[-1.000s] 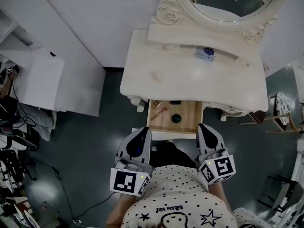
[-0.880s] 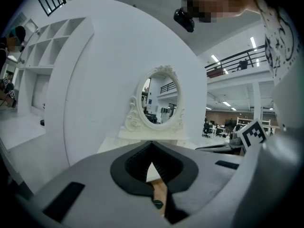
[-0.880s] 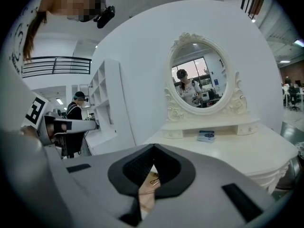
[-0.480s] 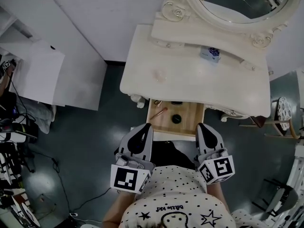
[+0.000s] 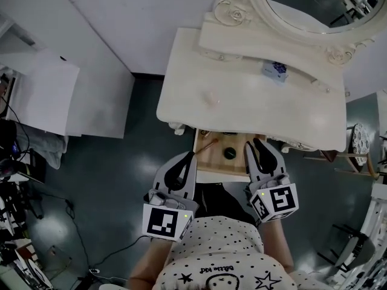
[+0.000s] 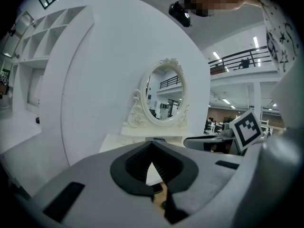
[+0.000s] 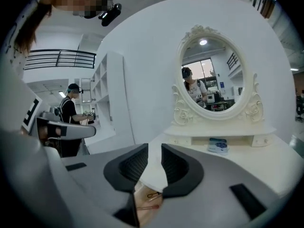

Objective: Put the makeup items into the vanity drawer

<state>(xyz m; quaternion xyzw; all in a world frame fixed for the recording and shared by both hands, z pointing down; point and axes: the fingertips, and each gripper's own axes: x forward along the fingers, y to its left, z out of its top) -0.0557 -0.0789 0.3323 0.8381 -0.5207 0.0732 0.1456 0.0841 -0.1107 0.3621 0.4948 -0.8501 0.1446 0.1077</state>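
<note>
Dark grey floor (image 5: 121,162) and white wall panels (image 5: 121,23) frame the cream-white vanity tabletop (image 5: 242,104), which stretches ahead of both your tools under a carved oval mirror (image 5: 308,5).

Your left tool (image 6: 152,144) has its jaw tips closed against each other. Only a small triangular gap shows behind them, and nothing is in it. Your right tool (image 7: 154,148) has just been opening; its jaws stand a little apart, with nothing between them.

Just ahead of and below the two tools, the open wooden vanity drawer (image 5: 213,157) sticks out from under the tabletop. The left tool's tip is near its left front corner, and the right tool hangs over its right edge.

Inside the drawer, a round black makeup pot (image 5: 229,153) lies just to the left of the right tool's tips. A slim pinkish makeup stick (image 5: 207,145) lies ahead of the left tool's tip. Well ahead of the right tool, a small blue-and-white box (image 7: 218,145) sits on the tabletop below the mirror.
</note>
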